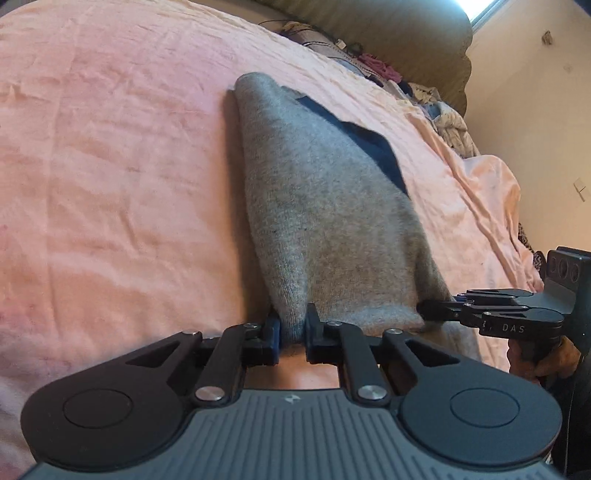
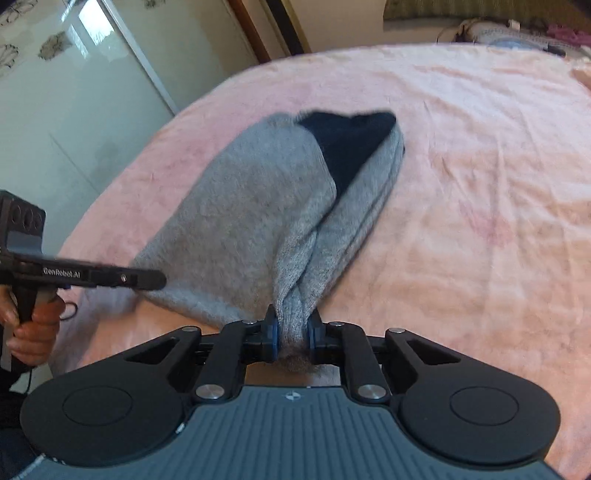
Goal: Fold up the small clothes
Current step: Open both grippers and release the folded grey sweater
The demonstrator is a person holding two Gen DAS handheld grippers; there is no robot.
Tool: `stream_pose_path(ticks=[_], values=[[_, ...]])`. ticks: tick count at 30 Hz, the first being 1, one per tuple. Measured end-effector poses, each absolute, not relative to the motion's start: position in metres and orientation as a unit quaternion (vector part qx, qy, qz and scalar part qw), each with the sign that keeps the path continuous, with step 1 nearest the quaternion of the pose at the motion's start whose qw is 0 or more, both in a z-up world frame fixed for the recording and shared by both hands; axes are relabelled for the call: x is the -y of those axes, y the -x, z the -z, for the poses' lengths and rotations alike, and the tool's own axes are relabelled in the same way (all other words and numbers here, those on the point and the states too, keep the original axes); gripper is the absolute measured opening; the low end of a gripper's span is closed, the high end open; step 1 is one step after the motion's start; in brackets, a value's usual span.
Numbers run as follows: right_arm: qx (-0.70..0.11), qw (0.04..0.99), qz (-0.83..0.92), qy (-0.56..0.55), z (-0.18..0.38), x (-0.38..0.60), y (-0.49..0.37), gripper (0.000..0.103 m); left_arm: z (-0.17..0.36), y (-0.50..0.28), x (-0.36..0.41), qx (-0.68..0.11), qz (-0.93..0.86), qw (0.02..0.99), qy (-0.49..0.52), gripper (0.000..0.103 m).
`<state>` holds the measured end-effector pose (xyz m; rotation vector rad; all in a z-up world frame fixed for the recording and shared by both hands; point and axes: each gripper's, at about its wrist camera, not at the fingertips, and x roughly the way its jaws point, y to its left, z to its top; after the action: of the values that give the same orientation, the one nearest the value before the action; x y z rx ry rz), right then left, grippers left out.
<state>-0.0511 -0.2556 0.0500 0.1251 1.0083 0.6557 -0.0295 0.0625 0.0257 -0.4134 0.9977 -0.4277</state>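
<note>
- I am working over a bed covered by a rumpled pale pink blanket (image 1: 110, 166), which fills most of both wrist views.
- Along the far edge of the bed, in my left view, sits a jumbled heap of mixed clothes (image 1: 424, 96) below an olive padded headboard (image 1: 388, 33).
- The cream wall (image 1: 535, 129) beside it carries a small white switch plate (image 1: 580, 189); a strip of bright window (image 1: 484, 11) shows at the top.
- In my right view a pale glass sliding door (image 2: 74, 110) with flower decals stands past the bed's corner, next to a dark brown door frame (image 2: 255, 33).
- Writing: the left claw's (image 2: 155, 279) arm reads "GenRobot.AI" in the right view; the right claw's (image 1: 424, 312) arm shows "DAS" in the left view.
- The task's thing is a fuzzy grey knitted garment with a dark navy lining (image 1: 332, 221), lying on the blanket in front of me; its far end gapes and shows the navy inside (image 2: 351, 147).
- My left claw (image 1: 292, 330) is clenched on one near corner of the grey knit, bunched between the blue pads.
- My right claw (image 2: 292, 334) is clenched on the other near corner, the fabric gathered into a twist.
- A hand (image 2: 33, 328) grips the left tool's handle.
</note>
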Motion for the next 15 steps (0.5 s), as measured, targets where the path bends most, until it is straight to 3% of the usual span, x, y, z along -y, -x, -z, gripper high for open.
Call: stream_pose_path(ticks=[2,4,5,6,8,13,14,15], values=[[-0.477,0.817,-0.314,-0.08,-0.055,0.263,0.048,0.035,-0.031,0.029,-0.068,-0.477,0.213,0.83,0.197,0.014],[-0.46,0.826,-0.302,-0.124,-0.064,0.278,0.038,0.076,-0.045,0.029,-0.074,-0.469,0.222,0.833,0.193,0.028],[-0.441,0.833,-0.299,-0.148,-0.07,0.287,0.031,0.082,-0.055,0.029,-0.078,-0.451,0.224,0.843,0.19,0.042],[-0.425,0.837,-0.294,-0.18,-0.073,0.298,0.016,0.085,-0.066,0.027,-0.081,-0.428,0.222,0.856,0.188,0.07],[-0.414,0.836,-0.273,-0.235,-0.072,0.311,-0.019,0.084,-0.081,0.013,-0.084,-0.384,0.2,0.883,0.184,0.091],[-0.448,0.815,-0.235,-0.284,-0.046,0.3,-0.115,0.076,-0.06,-0.071,-0.06,-0.409,0.152,0.88,0.188,0.09],[-0.464,0.808,-0.228,-0.283,-0.036,0.291,-0.131,0.074,-0.053,-0.086,-0.051,-0.422,0.142,0.877,0.178,0.085],[-0.465,0.807,-0.232,-0.281,-0.03,0.281,-0.141,0.062,-0.047,-0.098,-0.04,-0.43,0.135,0.879,0.157,0.071]])
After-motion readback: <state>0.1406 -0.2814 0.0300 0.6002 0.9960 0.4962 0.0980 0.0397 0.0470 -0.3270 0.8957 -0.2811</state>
